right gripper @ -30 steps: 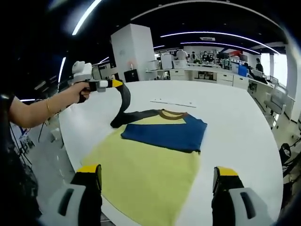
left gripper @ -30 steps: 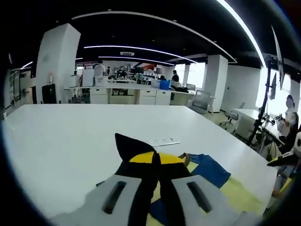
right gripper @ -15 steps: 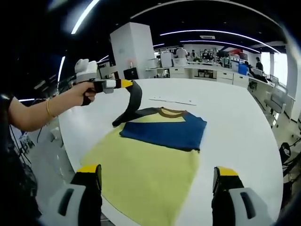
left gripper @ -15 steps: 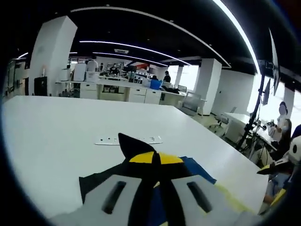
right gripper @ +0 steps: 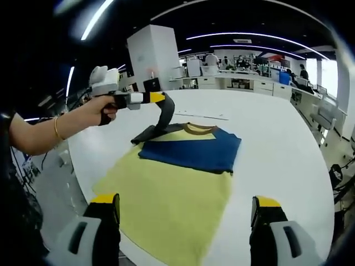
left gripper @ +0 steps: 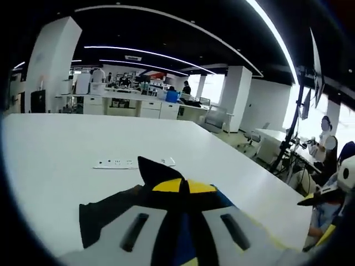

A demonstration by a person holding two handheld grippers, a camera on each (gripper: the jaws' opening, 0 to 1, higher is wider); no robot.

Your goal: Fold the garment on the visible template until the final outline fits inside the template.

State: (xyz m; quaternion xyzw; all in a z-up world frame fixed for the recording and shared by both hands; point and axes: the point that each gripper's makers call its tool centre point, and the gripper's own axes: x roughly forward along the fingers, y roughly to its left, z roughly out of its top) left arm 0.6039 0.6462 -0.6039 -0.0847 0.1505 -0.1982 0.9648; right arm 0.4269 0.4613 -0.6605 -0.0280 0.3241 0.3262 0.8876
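Your left gripper is clamped on the black sleeve of the garment, holding it lifted above the white table. In the left gripper view, your jaws are closed together with black cloth pinched between them. Your right gripper stands wide, jaws far apart, gripping nothing, near the edge of the yellow template. The garment lies folded on the template's far end, blue body and tan collar showing.

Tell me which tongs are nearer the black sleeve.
Left. The left tongs are shut on the black sleeve, lifting it above the shirt. The right tongs hang open at the near end of the yellow template, apart from it.
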